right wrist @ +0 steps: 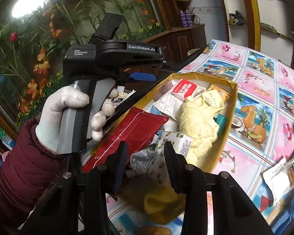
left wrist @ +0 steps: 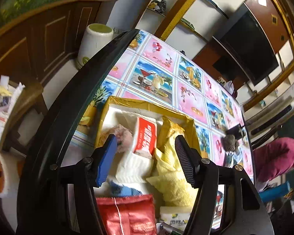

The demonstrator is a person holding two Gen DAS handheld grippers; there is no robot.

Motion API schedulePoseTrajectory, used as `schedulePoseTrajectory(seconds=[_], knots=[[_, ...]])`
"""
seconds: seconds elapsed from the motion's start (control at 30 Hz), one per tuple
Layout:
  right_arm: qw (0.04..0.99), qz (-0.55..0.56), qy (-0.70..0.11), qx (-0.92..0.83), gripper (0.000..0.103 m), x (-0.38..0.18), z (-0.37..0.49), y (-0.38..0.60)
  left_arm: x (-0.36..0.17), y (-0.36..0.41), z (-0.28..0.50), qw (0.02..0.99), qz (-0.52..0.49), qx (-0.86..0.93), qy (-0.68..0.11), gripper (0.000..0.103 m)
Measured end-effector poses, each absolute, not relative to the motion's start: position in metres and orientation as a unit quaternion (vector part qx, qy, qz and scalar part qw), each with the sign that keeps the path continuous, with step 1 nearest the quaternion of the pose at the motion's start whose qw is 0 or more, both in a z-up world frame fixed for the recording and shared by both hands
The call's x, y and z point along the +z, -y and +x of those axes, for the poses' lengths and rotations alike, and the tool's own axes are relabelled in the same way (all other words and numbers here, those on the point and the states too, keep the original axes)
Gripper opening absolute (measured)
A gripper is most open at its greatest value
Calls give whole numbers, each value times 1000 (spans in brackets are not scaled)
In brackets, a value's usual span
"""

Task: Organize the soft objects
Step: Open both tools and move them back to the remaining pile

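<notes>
Filling box [left wrist: 147, 102] with soft items, most already inside
Hovering left gripper [left wrist: 145, 156] and right gripper [right wrist: 145, 164], both part-open, empty; brown pompom [left wrist: 229, 143] left on table

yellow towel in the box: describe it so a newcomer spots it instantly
Start at the yellow-taped foam box on the picture-patterned tablecloth. Among the packets inside lies a crumpled pale yellow terry towel. It is the only fluffy cloth there; its neighbours, like the red packet, are glossy.
</notes>
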State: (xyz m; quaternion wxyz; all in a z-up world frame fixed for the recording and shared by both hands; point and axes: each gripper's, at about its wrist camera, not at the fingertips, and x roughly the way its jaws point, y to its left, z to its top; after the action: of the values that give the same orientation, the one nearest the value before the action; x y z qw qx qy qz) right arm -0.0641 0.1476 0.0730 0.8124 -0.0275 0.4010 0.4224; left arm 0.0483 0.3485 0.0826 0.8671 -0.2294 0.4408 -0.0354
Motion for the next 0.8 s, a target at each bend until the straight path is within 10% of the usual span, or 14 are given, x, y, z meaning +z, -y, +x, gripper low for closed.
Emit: schedulePoseTrajectory(seconds=[0.7, 0.77, 0.8], knots=[[860, 78, -390, 321, 44, 62, -62, -12, 174, -224, -53, 958, -58, 3, -281, 62], [863, 91, -390, 308, 44, 60, -62, 1, 189, -210, -74, 975, -22, 21, -221, 70], [864, 100, -390, 302, 44, 58, -61, 8, 192, -204, -82, 979, -16, 27, -203, 95]])
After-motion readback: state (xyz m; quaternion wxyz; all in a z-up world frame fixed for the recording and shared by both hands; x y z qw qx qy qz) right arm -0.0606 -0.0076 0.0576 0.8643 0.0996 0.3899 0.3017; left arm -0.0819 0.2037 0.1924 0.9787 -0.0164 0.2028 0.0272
